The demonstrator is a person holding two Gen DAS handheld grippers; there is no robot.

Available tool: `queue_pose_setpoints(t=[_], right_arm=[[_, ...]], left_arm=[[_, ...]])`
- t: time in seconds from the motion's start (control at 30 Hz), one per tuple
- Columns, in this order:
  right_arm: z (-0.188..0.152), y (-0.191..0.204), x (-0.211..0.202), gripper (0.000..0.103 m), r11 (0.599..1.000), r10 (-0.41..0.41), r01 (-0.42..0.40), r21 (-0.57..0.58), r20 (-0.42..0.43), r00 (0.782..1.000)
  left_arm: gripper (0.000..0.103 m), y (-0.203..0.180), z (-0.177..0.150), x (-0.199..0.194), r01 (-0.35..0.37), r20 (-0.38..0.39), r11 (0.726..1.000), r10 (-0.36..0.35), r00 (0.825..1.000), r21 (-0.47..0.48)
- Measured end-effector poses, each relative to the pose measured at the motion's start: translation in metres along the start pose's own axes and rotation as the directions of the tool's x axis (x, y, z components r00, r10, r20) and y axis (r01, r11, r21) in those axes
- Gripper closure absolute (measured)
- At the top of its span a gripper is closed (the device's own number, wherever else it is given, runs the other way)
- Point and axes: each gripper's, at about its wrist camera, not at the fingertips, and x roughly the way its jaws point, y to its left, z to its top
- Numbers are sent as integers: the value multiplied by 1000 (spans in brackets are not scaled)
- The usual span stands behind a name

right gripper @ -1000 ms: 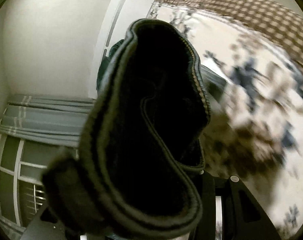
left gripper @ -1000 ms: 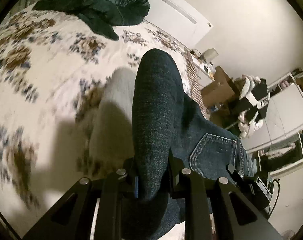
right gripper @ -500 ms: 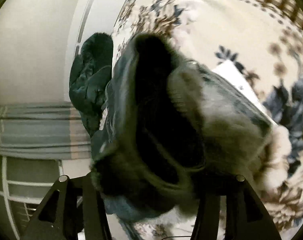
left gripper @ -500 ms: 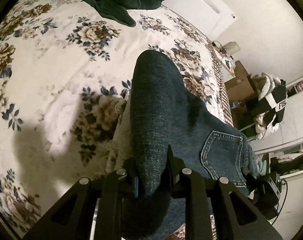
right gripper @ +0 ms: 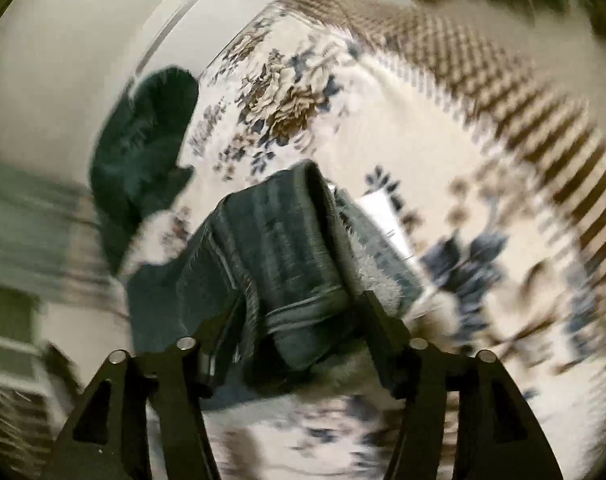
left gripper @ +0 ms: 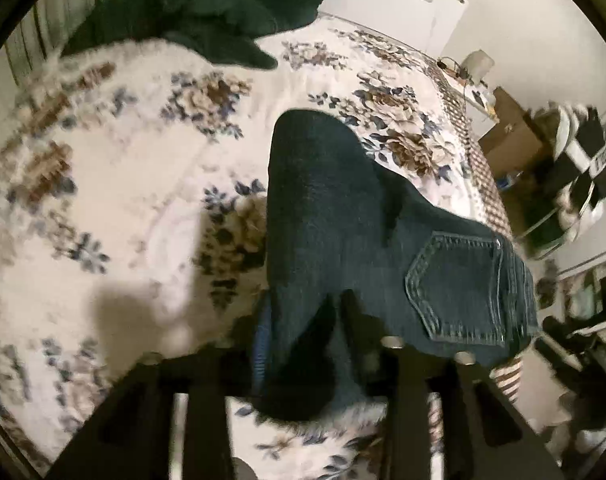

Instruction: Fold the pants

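- Left gripper (left gripper: pixel 303 320) — fingers spread, a fold of the dark blue denim pants (left gripper: pixel 343 220) lying loose between them.
- Right gripper (right gripper: pixel 303 320) — also spread around a hemmed cuff.
- Pants rest on the cream floral bedspread (left gripper: pixel 123 180), near a dark green garment (left gripper: pixel 207 8).

The right tongs (right gripper: pixel 303 320) stand spread around a folded bunch of dark jeans (right gripper: pixel 287 248) lying on the floral bedspread (right gripper: pixel 443 152); a dark green garment (right gripper: pixel 143 148) lies beyond.
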Motion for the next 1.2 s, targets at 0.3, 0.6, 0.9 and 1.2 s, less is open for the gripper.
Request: queue_pose_setpoints(t=[0.3, 0.6, 0.9, 1.2], right_arm=[[-87, 80, -119, 2, 884, -296, 336, -326, 167, 940], [-157, 114, -254, 2, 838, -273, 380, -392, 302, 913], [-225, 129, -390, 2, 819, -161, 344, -459, 392, 906], [-289, 137, -509, 2, 805, -57, 303, -510, 443, 895]], left_arm=[[10, -53, -41, -93, -144, 121, 984, 131, 984, 109], [10, -86, -97, -199, -201, 233, 974, 173, 957, 105], [10, -118, -169, -303, -250, 334, 964, 206, 920, 93], [10, -133, -223, -383, -260, 407, 963, 211, 889, 69]])
